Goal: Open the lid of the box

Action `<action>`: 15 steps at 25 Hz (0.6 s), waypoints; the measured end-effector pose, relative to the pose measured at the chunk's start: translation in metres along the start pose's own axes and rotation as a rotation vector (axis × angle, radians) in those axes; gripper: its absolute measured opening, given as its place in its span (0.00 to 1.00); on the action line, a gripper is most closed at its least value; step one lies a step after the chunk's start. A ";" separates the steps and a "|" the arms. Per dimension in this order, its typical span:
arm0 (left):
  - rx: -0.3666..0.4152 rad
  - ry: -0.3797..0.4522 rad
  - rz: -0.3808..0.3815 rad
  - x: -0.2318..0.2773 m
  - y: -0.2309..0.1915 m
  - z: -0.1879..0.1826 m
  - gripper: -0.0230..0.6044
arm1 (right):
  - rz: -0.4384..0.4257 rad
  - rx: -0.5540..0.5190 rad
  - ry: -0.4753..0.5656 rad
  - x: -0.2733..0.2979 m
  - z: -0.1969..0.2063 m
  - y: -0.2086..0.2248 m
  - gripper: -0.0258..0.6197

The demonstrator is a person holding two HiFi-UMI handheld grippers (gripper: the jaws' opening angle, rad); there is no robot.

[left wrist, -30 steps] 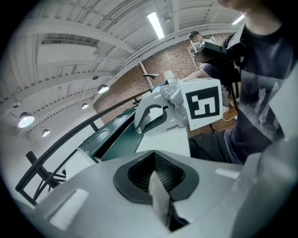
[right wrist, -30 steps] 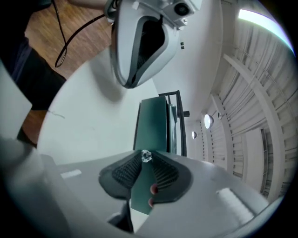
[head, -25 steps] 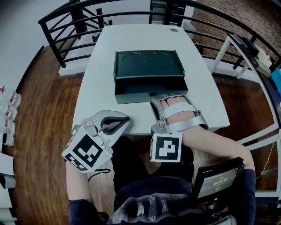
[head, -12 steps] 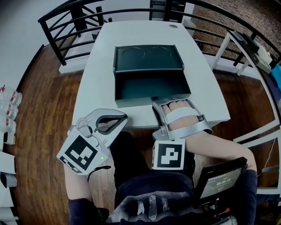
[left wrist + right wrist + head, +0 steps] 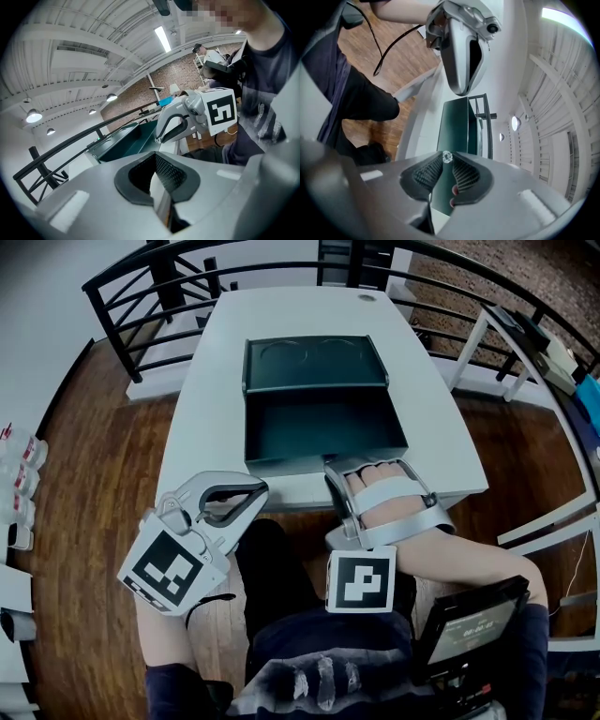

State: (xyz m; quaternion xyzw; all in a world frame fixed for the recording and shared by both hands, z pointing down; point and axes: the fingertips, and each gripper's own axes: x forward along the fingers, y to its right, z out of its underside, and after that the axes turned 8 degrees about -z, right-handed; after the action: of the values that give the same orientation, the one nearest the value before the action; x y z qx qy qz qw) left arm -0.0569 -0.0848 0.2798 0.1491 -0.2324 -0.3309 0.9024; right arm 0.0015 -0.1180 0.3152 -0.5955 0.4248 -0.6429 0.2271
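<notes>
A dark green box lies on the white table. Its top panel, marked with two round outlines, sits at the back. In front of that panel the hollow lower part stands drawn out toward me. My right gripper is at the box's front wall, shut on its thin edge. The right gripper view shows the green wall pinched between the pads. My left gripper hovers off the table's front edge, left of the box, shut and empty. The left gripper view shows the box beyond it.
A black railing runs round the table's far and left sides, above wooden floor. White shelving stands at the right. A dark screen sits by my right forearm. My lap lies below the table edge.
The box's front part has come toward me with my right gripper on it, and more of the hollow inside now shows. My left gripper has drifted slightly lower and left.
</notes>
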 end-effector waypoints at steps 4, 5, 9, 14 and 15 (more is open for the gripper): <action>0.008 -0.002 -0.018 -0.003 -0.003 -0.001 0.06 | 0.023 -0.007 -0.009 -0.003 0.000 -0.001 0.14; 0.008 -0.003 -0.022 -0.003 -0.004 -0.002 0.06 | 0.031 -0.009 -0.014 -0.004 0.001 -0.001 0.14; -0.001 -0.003 -0.028 0.001 -0.005 -0.003 0.06 | 0.047 -0.018 -0.004 -0.009 0.002 -0.003 0.14; 0.010 0.000 -0.030 0.005 -0.004 -0.005 0.06 | 0.070 -0.045 0.028 -0.022 -0.002 -0.001 0.14; 0.014 0.000 -0.029 0.005 -0.005 -0.007 0.06 | 0.084 -0.049 0.022 -0.024 0.001 0.005 0.13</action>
State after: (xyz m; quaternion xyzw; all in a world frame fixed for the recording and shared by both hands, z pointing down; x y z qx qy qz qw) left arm -0.0525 -0.0904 0.2734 0.1587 -0.2327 -0.3423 0.8964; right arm 0.0060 -0.1020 0.2975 -0.5752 0.4676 -0.6289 0.2345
